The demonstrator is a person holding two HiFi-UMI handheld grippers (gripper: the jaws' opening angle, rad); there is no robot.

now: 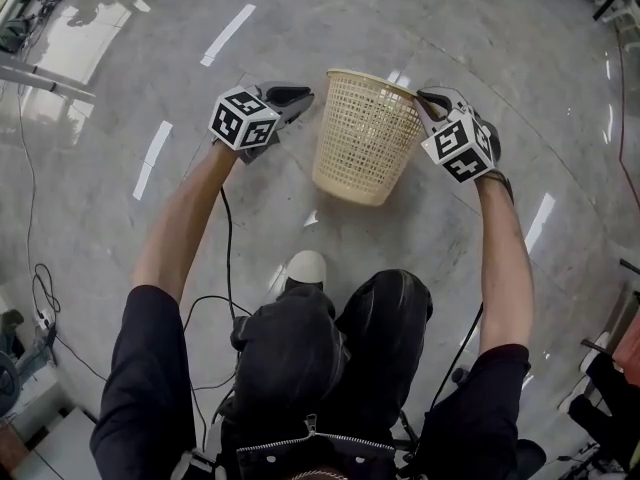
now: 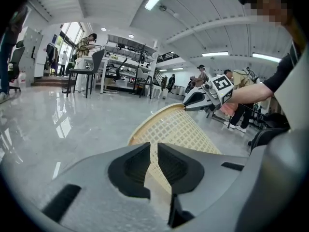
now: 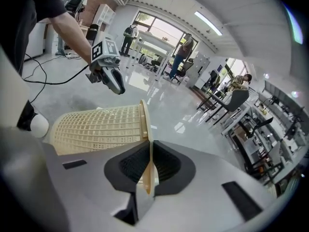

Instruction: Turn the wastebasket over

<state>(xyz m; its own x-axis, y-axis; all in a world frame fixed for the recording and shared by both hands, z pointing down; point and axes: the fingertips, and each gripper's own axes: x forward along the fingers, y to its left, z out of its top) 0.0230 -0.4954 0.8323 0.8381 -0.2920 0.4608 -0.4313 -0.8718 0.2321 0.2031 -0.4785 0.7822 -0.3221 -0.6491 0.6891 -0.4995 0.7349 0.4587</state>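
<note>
Pinching the rim (image 3: 144, 122) of the wastebasket (image 1: 365, 138), my right gripper (image 1: 424, 98) has its dark pads pressed onto the thin cream edge, one pad on the mouth side and one against the outer wall. The wastebasket is pale cream plastic with a lattice of small square holes. It sits between my two grippers, out in front of my knees, over a glossy grey floor (image 1: 120, 58). It is tipped well over: the open mouth faces away from me and the narrower base points back towards my legs. I cannot tell whether the base touches the floor.

My left gripper (image 1: 303, 95) hovers just beside the rim on the opposite side. Its jaws are drawn almost together, with only a slim slit between the pads and nothing caught in it; through that slit I see the lattice wall farther off. From the right gripper view it hangs a little above the wastebasket, apart from it.

The only print I can make out is the black and white square pattern on the left cube (image 1: 243, 118) and the right cube (image 1: 460, 146). Anything on the far benches in the left gripper view is too small to read. A white shoe (image 1: 305, 266) shows near the base, and a black cable (image 1: 226, 248) runs down beside my left arm.
</note>
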